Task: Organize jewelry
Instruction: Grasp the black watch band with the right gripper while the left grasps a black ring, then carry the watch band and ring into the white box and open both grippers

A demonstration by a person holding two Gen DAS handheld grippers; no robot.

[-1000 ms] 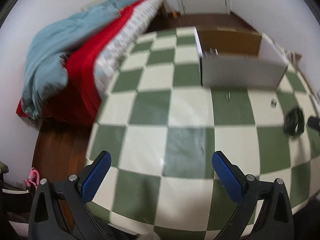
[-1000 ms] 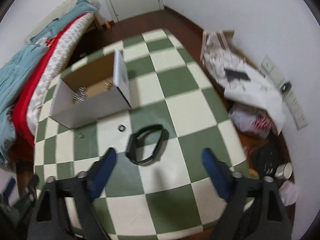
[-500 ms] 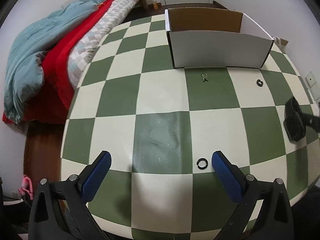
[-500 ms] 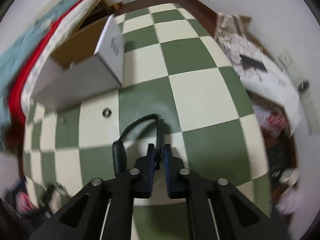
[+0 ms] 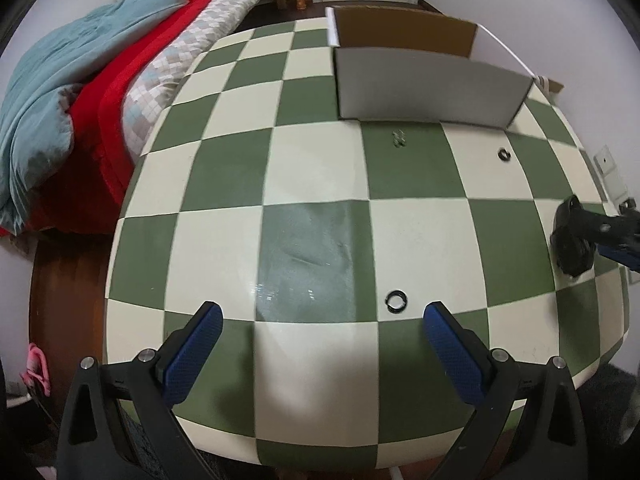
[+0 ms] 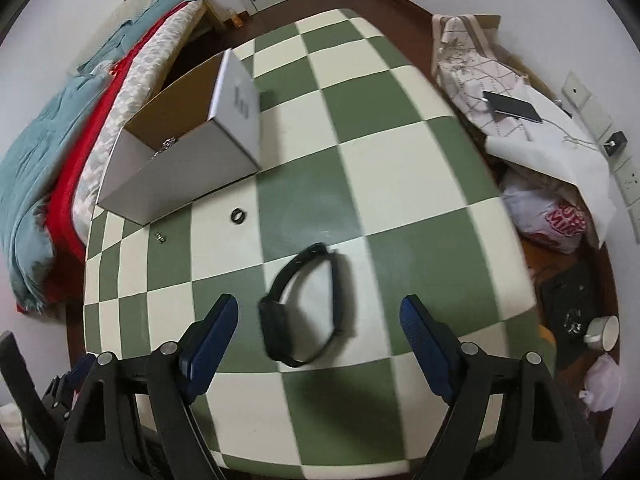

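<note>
A black wristband (image 6: 298, 304) lies on the green-and-cream checked table (image 6: 400, 168), between the wide-apart fingers of my right gripper (image 6: 318, 340). Its jaws are opening and the pads do not touch the band. Farther off lie a dark ring (image 6: 239, 215) and a small stud (image 6: 160, 237), in front of an open white box (image 6: 180, 176) with shiny pieces inside. My left gripper (image 5: 324, 344) hangs open over the table, and a second black ring (image 5: 396, 302) lies just ahead of its right finger. The same box (image 5: 432, 92) and wristband (image 5: 572, 248) show here too.
A bed with red and teal blankets (image 5: 80, 100) runs along the table's left side. Right of the table the floor holds bags (image 6: 556, 220), a phone (image 6: 512, 106) on cloth, and a mug (image 6: 604, 332). The table's near edge curves just below both grippers.
My right gripper went from open to shut at the wristband's strap, then opened wide again with the band between its fingers. The left view tipped down, bringing the near ring into sight.
</note>
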